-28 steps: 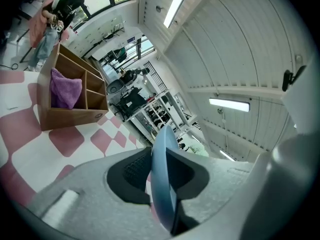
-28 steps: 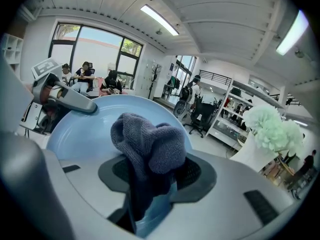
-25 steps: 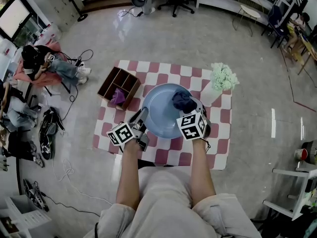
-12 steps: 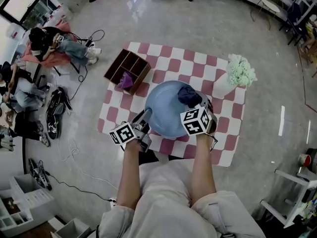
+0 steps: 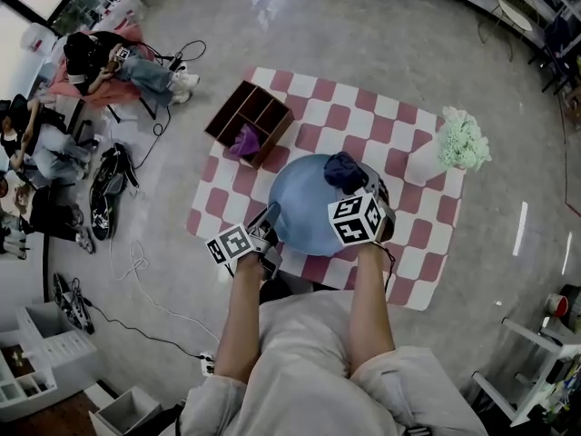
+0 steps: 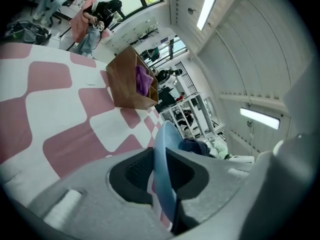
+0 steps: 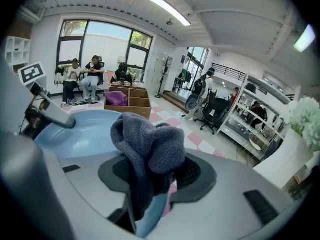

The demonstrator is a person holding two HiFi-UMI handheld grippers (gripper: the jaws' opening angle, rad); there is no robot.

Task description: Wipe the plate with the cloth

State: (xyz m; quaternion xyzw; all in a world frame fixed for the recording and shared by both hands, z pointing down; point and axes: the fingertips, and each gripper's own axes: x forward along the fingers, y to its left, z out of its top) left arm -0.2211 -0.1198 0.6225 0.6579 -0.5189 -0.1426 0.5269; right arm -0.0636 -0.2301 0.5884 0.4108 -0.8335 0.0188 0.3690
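1. The left gripper (image 6: 160, 181) is closed on the near-left rim of the light-blue plate (image 6: 162, 149). The thin edge is seen clamped between the jaws, so the plate is braced on that side.
2. The right gripper (image 7: 152, 179) is pinched on the dark-blue cloth (image 7: 147, 141), which is bunched up above the jaws. A pale-blue strip is seen beneath the cloth between the jaws, so the plate's rim seems to be caught there too.
3. In the head view the plate (image 5: 304, 203) is found over the checked mat (image 5: 408, 252), between the two grippers. The cloth (image 5: 343, 171) is set at its far-right edge. Whether the plate lies flat cannot be told.
4. Further out, a wooden box (image 5: 263, 107) with a purple item (image 5: 245, 142) inside is seen beyond the plate's left. A white vase (image 5: 425, 162) of pale flowers is placed well apart on the right.
5. The wiping step is judged to be in hand, with the cloth at the rim. For the next move, the cloth should be swept across the plate's face while the left grip is held firm. Moderate pressure is called for so that the plate is not dragged or tipped.
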